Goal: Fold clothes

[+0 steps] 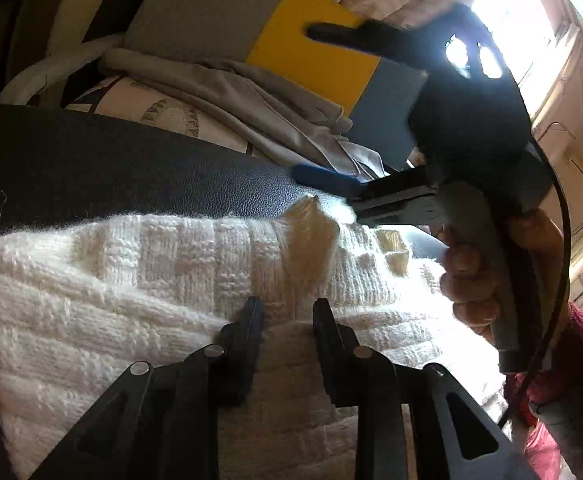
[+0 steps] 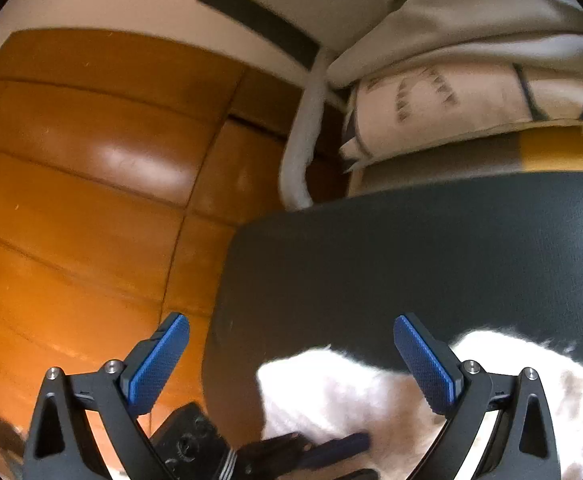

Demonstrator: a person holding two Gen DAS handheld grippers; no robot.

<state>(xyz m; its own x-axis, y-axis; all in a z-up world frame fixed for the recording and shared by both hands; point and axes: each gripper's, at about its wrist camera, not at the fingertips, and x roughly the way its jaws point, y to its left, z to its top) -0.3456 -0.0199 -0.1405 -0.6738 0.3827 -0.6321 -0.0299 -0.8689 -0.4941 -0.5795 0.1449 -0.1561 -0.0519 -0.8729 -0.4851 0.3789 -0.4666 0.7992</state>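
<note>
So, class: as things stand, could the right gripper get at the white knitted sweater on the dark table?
Probably yes. The right gripper is wide open above the dark table, and the white knitted sweater lies just below and ahead, with nothing between them.

I see a cream-white basket-weave knit sweater (image 1: 171, 280) on the black leather-grain table (image 1: 111, 168); behind the table, a grey, yellow and blue cushion (image 1: 311, 52); beside it, orange wood floor (image 2: 71, 200)

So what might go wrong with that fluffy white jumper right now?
The white knit sweater lies near the edge of the dark table, so a tug might slide it onto the wooden floor. The left gripper pinches only a small fold, which may slip out or snag the loose knit.
</note>
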